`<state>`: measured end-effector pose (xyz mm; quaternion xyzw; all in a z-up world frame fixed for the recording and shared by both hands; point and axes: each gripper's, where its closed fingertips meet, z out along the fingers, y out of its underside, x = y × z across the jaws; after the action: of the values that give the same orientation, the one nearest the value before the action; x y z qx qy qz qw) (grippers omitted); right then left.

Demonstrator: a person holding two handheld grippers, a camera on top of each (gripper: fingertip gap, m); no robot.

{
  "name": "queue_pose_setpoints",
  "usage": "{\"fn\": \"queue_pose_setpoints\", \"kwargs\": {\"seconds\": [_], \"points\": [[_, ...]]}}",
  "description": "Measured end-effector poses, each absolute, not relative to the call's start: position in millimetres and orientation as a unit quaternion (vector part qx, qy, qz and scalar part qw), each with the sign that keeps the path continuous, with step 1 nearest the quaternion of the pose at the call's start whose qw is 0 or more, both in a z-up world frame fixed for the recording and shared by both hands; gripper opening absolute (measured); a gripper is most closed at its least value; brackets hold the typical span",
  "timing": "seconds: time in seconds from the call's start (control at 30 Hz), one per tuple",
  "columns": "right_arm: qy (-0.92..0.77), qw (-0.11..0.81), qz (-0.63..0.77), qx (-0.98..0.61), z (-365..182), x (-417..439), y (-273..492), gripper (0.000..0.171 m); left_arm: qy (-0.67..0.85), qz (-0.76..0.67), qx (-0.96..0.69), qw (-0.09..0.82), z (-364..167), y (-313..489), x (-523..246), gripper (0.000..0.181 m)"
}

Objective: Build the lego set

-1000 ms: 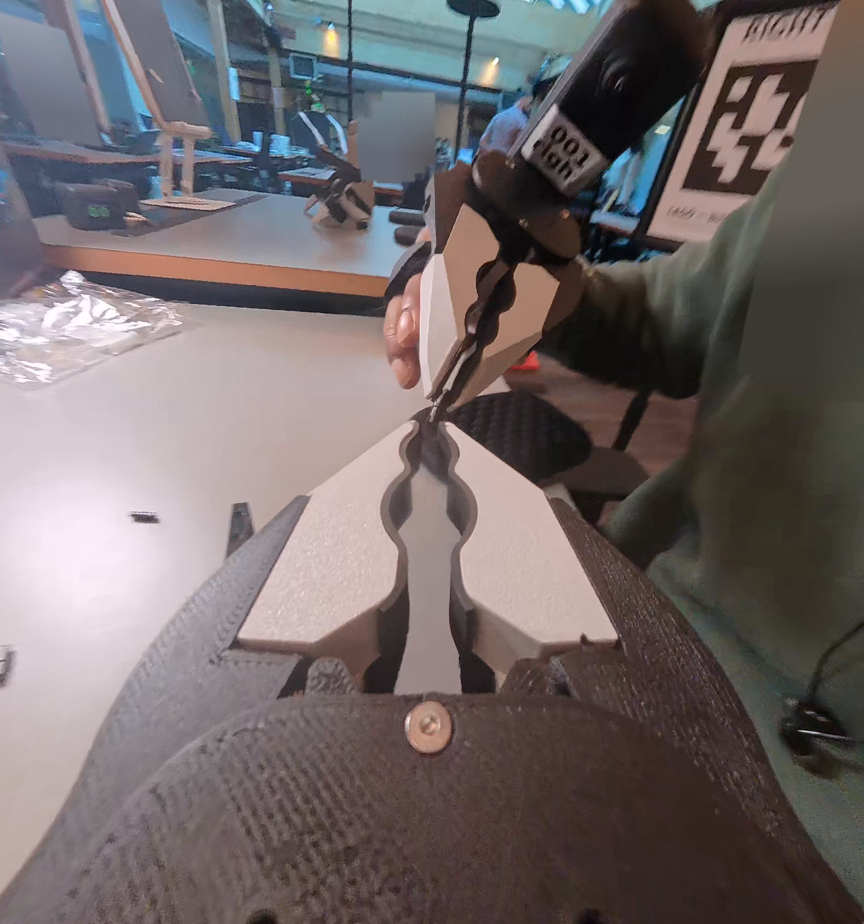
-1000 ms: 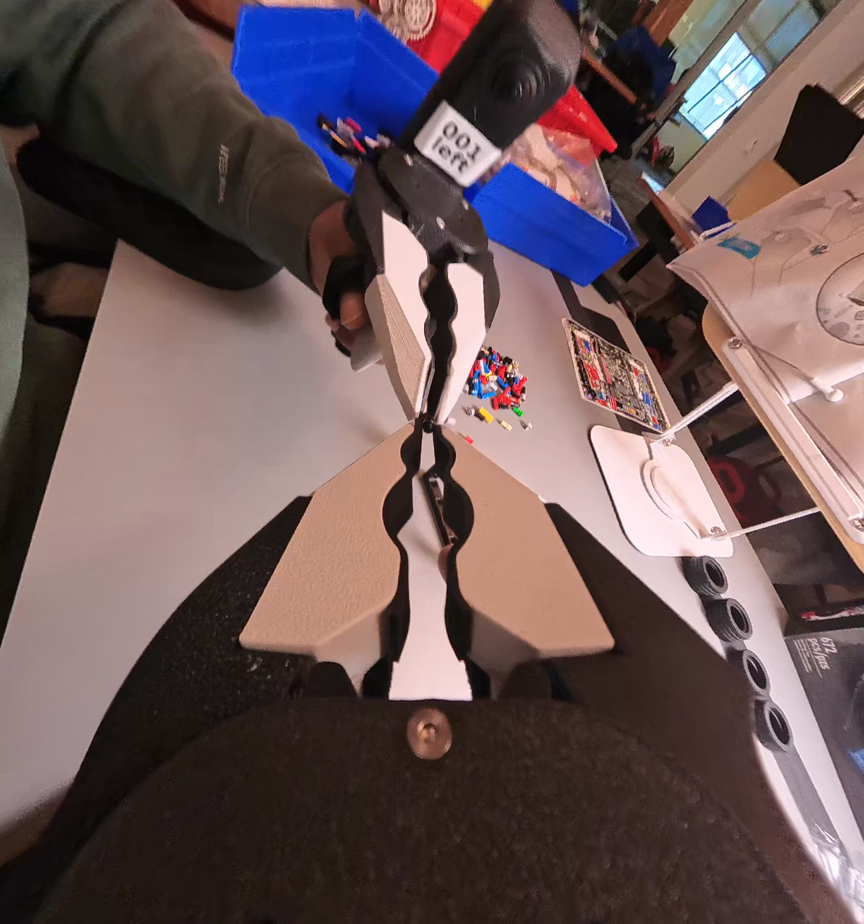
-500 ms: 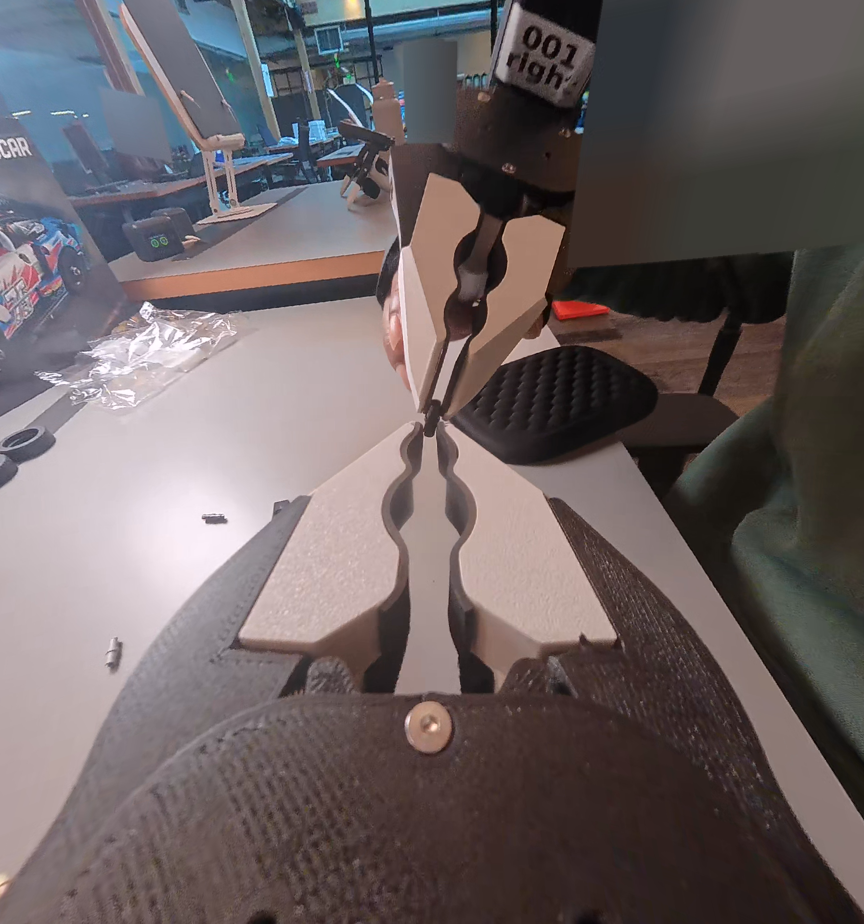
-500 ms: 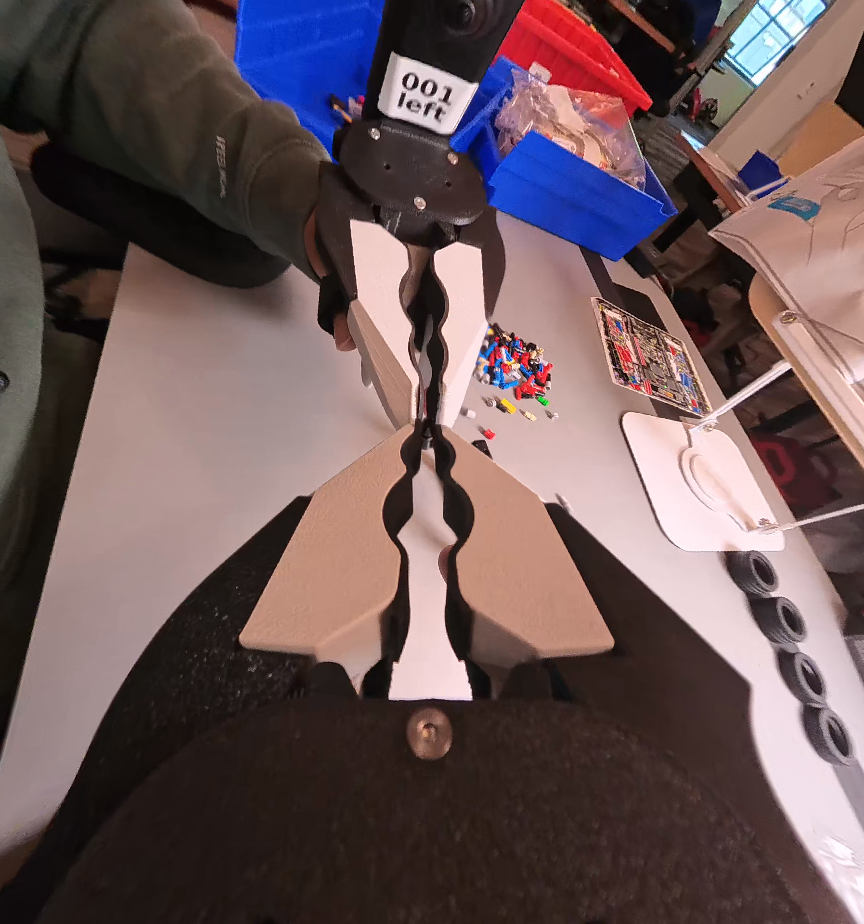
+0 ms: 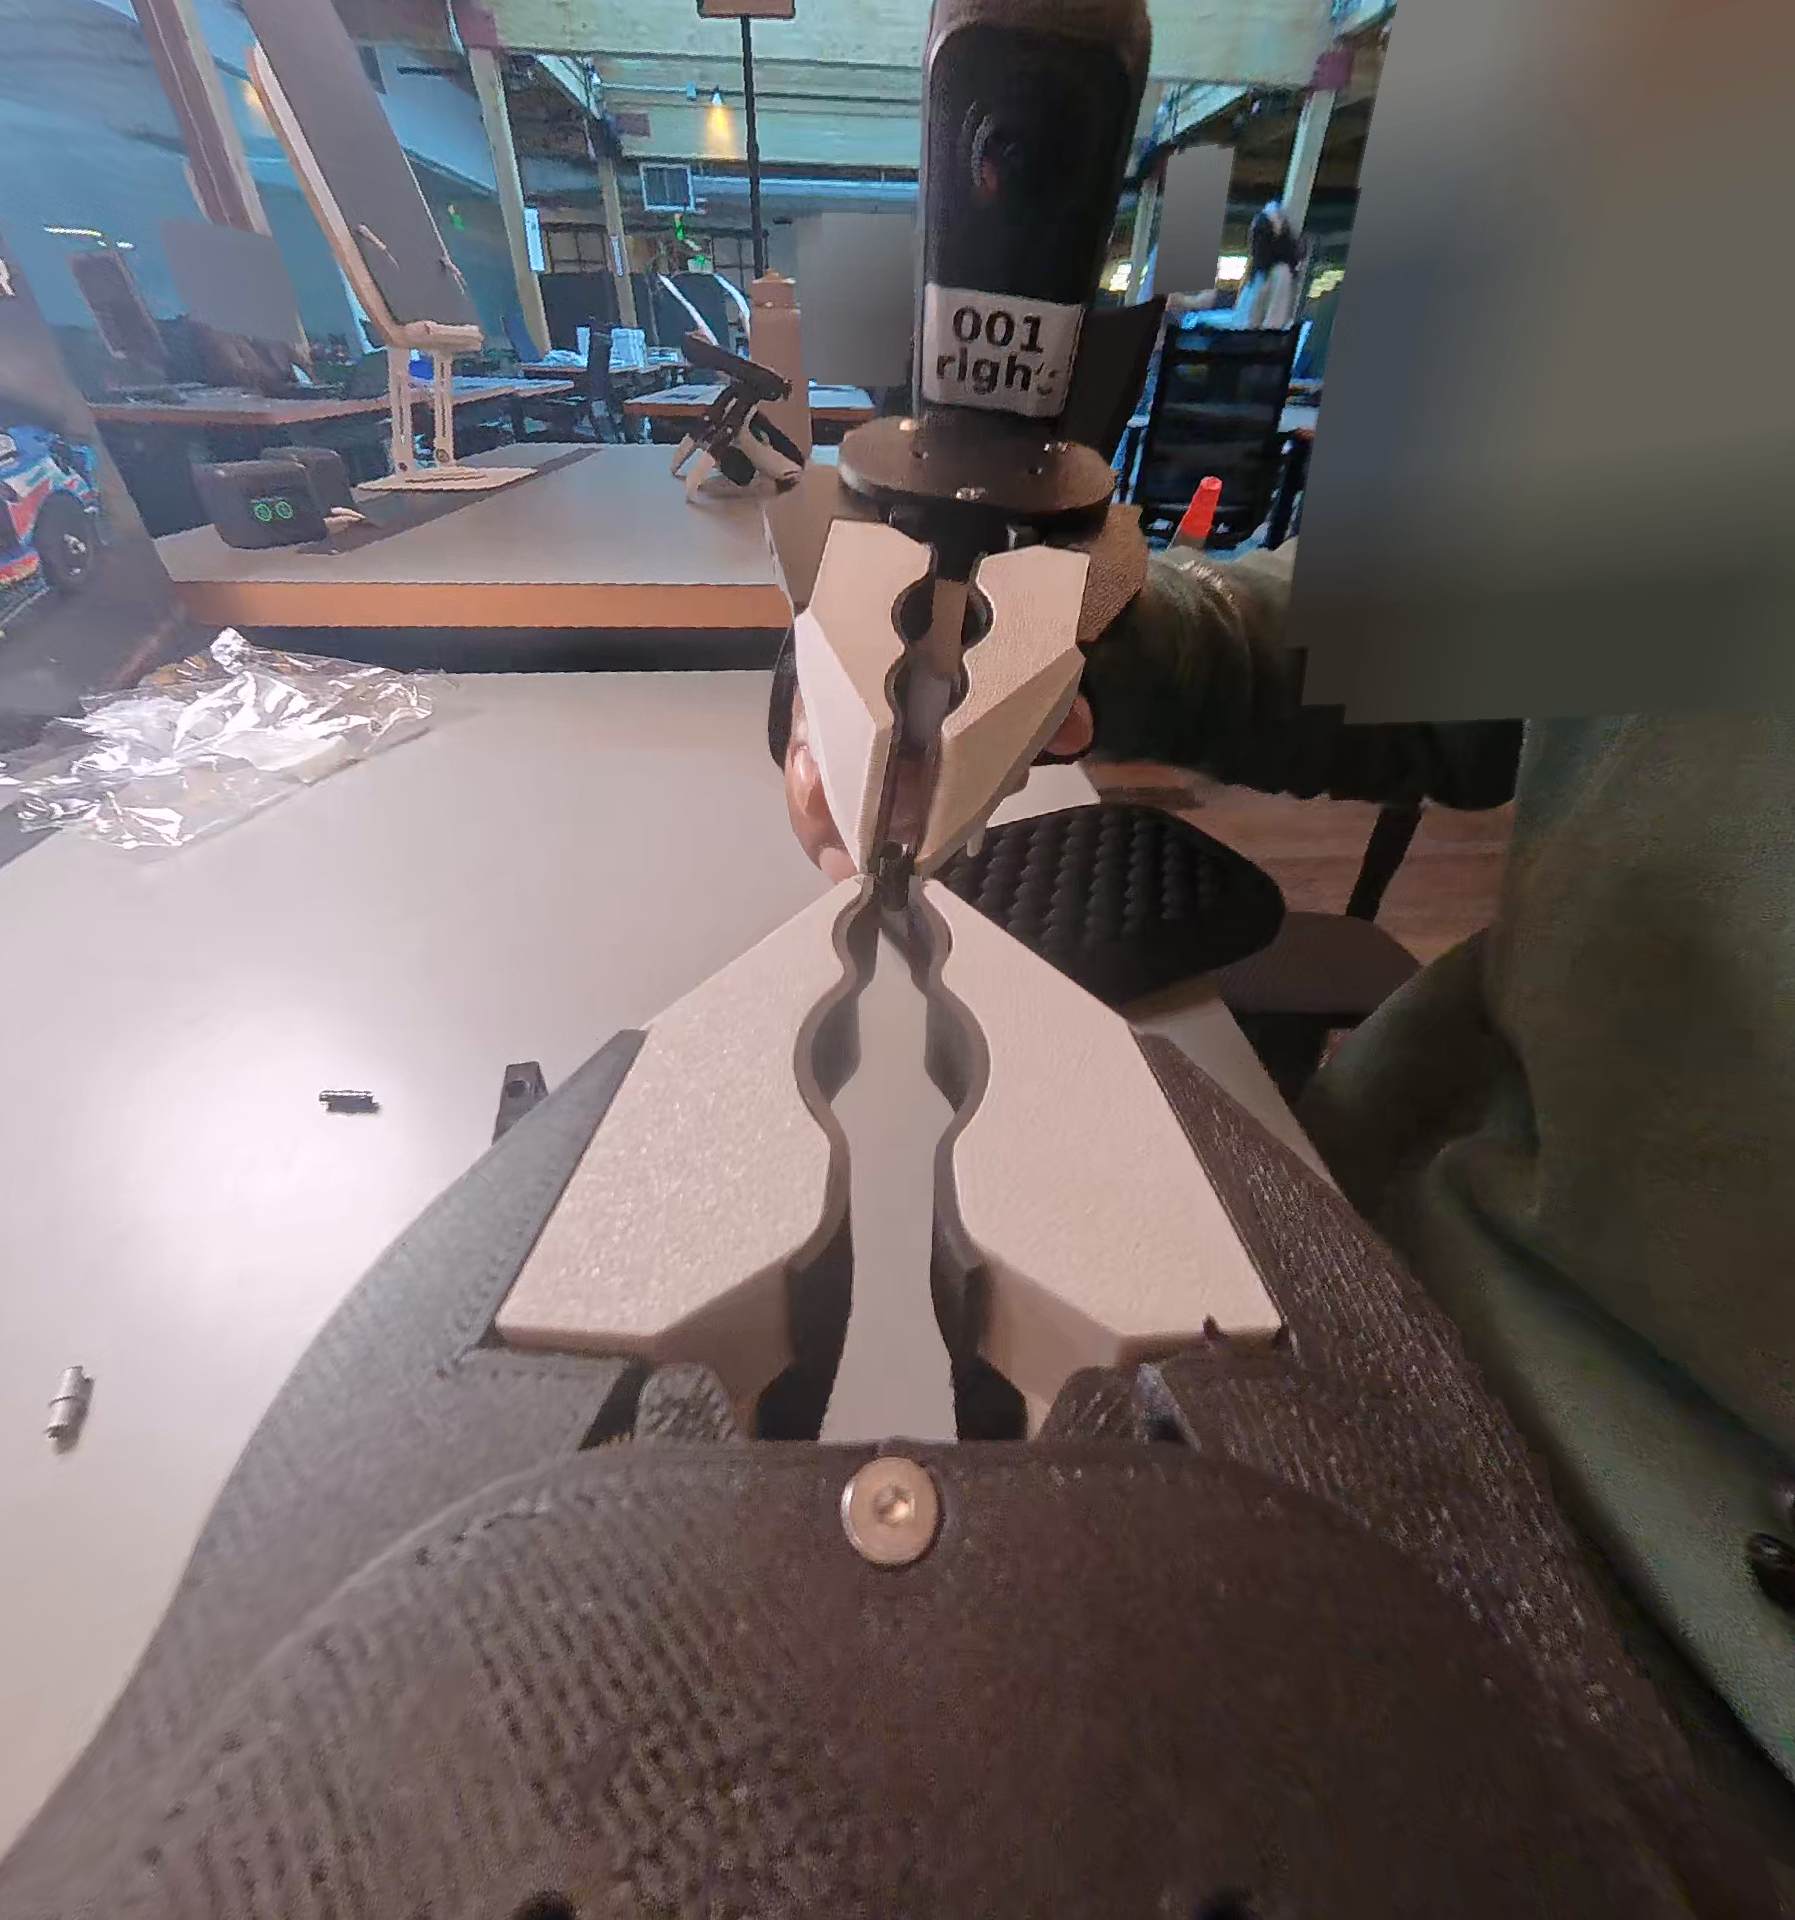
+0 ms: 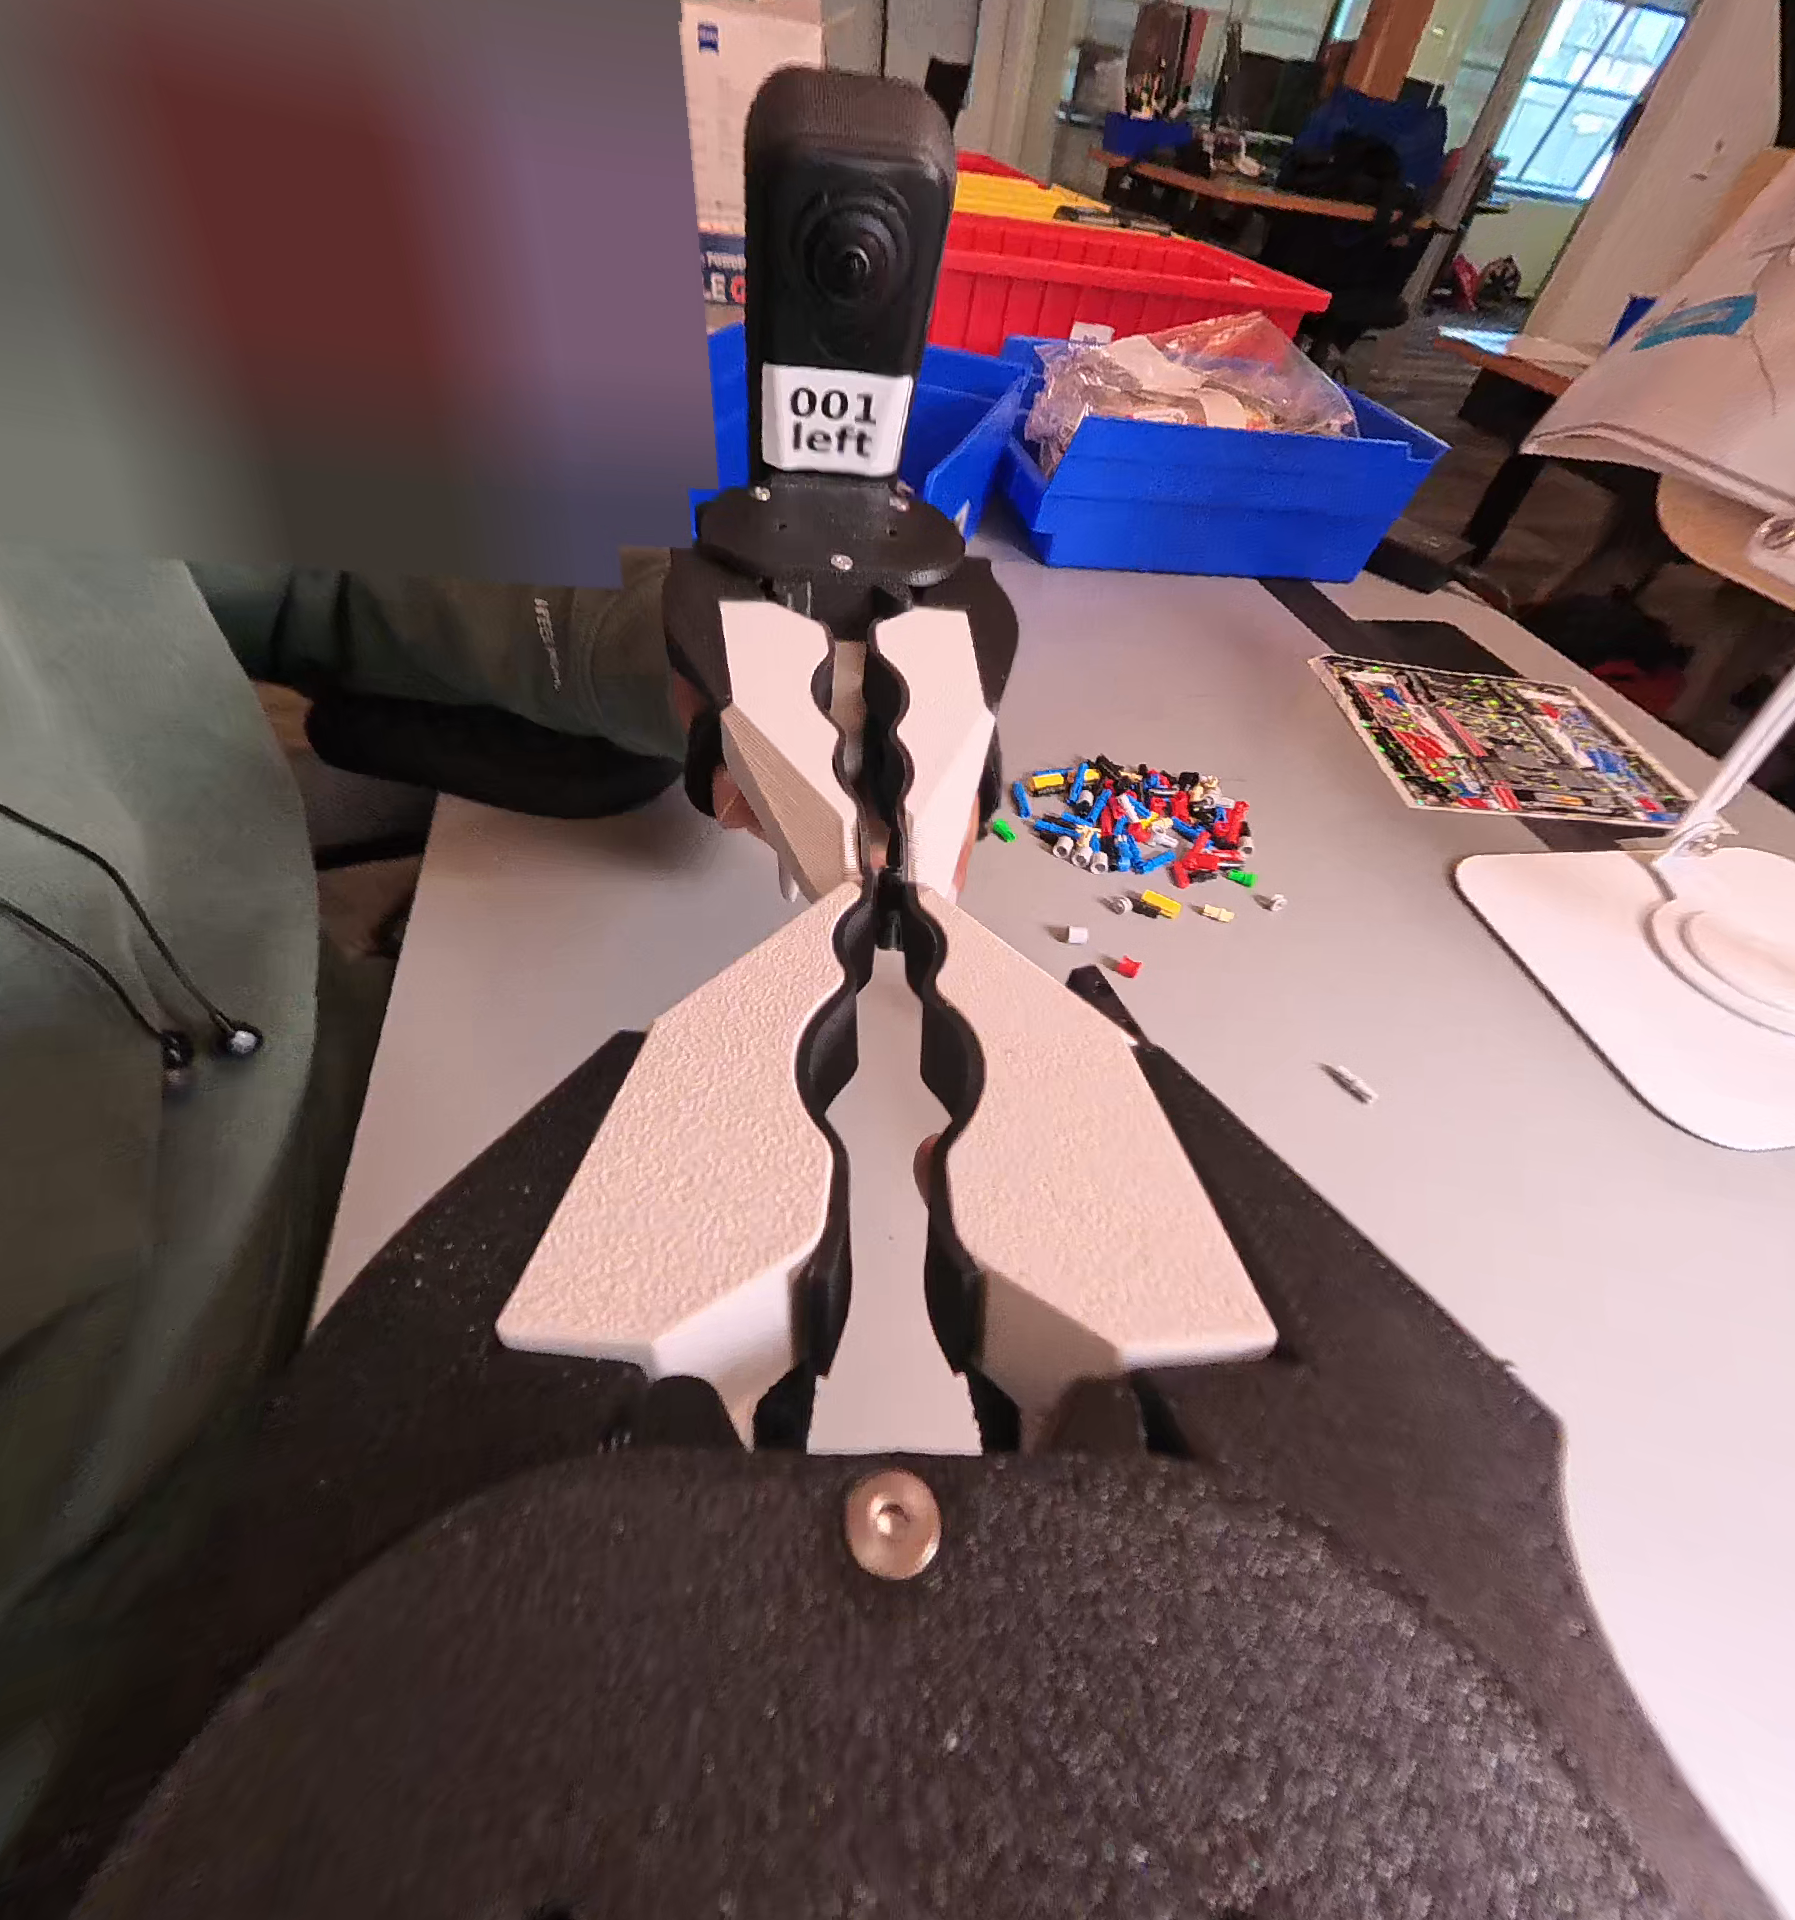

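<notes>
My left gripper (image 5: 888,906) and my right gripper (image 6: 888,914) meet tip to tip above the grey table (image 5: 249,987). Both are shut. A small black lego part (image 5: 888,871) is pinched where the tips meet; it also shows in the right wrist view (image 6: 887,896). I cannot tell whether it is one part or two joined. The right gripper (image 5: 891,847) faces me in the left wrist view, the left gripper (image 6: 882,878) in the right wrist view. Each is held by a hand with a green sleeve.
A pile of coloured lego pieces (image 6: 1132,810) lies right of the tips, with a printed sheet (image 6: 1506,743), a white stand base (image 6: 1703,987) and blue bins (image 6: 1215,488) beyond. Loose small parts (image 5: 349,1099) and a plastic bag (image 5: 207,727) lie left. A black chair seat (image 5: 1111,894) is behind. Less than 4 cm separates the two grippers' tips.
Both grippers have swung around together with their tips kept touching. Each now faces the other more squarely and upright. Both stay shut on the black part.
</notes>
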<state>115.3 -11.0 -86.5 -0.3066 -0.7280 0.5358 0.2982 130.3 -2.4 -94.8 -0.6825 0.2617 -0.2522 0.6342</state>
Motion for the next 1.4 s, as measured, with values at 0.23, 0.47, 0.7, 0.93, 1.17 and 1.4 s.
{"fn": "queue_pose_setpoints", "kwargs": {"seconds": [0.23, 0.47, 0.7, 0.93, 1.17, 1.4], "points": [[-0.667, 0.227, 0.622, -0.343, -73.9, 112.6, -13.0, 0.012, 0.185, -0.373, -0.651, 0.635, -81.3, -2.8, 126.1, 0.002], [-0.657, 0.324, 0.598, -0.324, -65.1, 104.9, -4.1, 0.015, 0.073, -0.509, -0.596, 0.617, -65.5, 0.5, 110.2, 0.002], [-0.683, 0.526, 0.441, -0.248, -63.9, 93.7, -2.2, 0.016, -0.009, -0.596, -0.546, 0.589, -57.7, 3.8, 96.2, 0.002], [-0.681, 0.599, 0.364, -0.209, -58.0, 85.2, -1.7, 0.011, -0.031, -0.620, -0.534, 0.574, -57.4, 4.8, 97.0, 0.001], [-0.688, 0.580, 0.376, -0.219, -62.5, 85.3, -1.3, 0.006, -0.047, -0.645, -0.526, 0.552, -59.8, 6.1, 96.3, 0.002], [-0.688, 0.504, 0.459, -0.249, -66.5, 92.5, -3.3, 0.002, -0.034, -0.651, -0.535, 0.538, -62.9, 5.0, 101.9, 0.002]]}}
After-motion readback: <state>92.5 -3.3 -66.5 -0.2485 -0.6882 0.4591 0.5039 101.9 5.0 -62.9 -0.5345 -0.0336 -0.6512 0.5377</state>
